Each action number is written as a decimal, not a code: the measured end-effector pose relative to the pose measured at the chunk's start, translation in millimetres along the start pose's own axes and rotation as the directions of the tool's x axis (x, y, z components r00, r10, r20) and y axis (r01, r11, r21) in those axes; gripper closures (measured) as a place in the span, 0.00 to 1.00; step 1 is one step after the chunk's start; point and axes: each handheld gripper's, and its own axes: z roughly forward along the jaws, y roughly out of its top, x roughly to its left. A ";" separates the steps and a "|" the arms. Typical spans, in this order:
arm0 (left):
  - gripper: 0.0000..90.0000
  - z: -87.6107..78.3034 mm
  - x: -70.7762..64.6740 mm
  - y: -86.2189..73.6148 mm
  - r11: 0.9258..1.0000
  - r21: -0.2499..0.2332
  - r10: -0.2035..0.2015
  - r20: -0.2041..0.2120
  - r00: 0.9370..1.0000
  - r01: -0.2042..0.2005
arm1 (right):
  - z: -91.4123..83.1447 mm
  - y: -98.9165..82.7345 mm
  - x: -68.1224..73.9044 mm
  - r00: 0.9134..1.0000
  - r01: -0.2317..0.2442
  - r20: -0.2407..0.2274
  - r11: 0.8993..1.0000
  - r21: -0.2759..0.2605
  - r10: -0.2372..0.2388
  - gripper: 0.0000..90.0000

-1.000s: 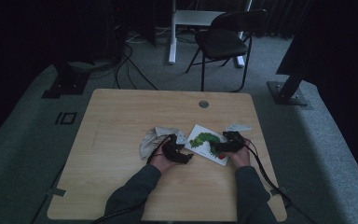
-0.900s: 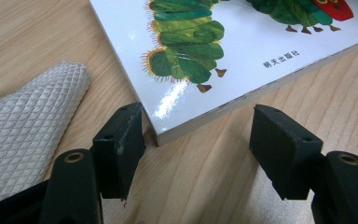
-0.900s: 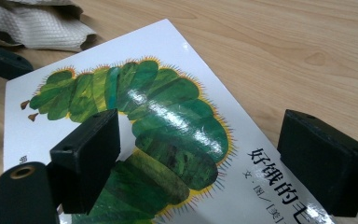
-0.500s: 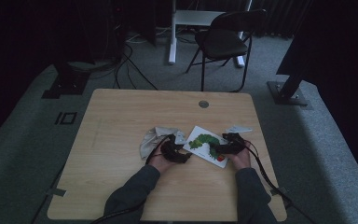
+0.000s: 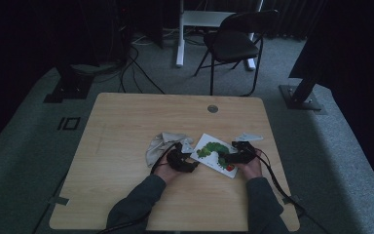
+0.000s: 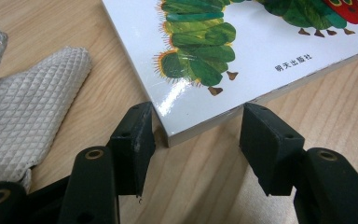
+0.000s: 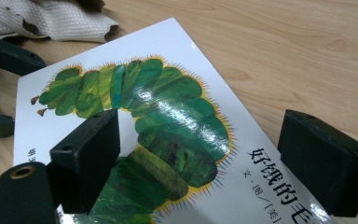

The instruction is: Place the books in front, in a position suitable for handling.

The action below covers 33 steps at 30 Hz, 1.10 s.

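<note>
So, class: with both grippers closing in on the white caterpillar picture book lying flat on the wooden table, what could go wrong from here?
1. The left gripper straddles only a corner of the glossy white caterpillar picture book; its jaws have just been closing without pressing yet, so they may slip off.
2. The right gripper stands open above the shiny cover; its pads may skid.
3. The grey quilted cloth lies close beside the left jaw and might snag.

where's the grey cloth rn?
High view: the grey cloth lies crumpled on the table, left of the caterpillar book, beside the left hand-held gripper.
</note>
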 end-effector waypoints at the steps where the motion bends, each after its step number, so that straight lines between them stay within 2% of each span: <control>1: 0.50 0.0 0.0 0.0 1.000 0.000 0.000 0.000 1.000 0.000 | -0.4 -0.3 0.4 1.000 0.003 -0.001 1.000 0.002 -0.003 0.14; 11: 0.51 -5.0 -4.6 -4.3 1.000 0.005 0.011 0.004 1.000 -0.011 | -4.3 -2.7 5.6 1.000 0.022 -0.012 1.000 0.022 -0.021 0.14; 20: 0.51 -8.8 -8.6 -7.5 1.000 0.008 0.023 0.002 1.000 -0.023 | -10.3 -7.7 9.5 0.999 -0.017 -0.029 1.000 0.013 0.018 0.14; 33: 0.51 -13.2 -9.5 -13.2 1.000 -0.002 0.015 0.006 1.000 -0.015 | -18.3 -13.8 18.9 0.999 -0.016 -0.036 0.999 0.029 0.017 0.15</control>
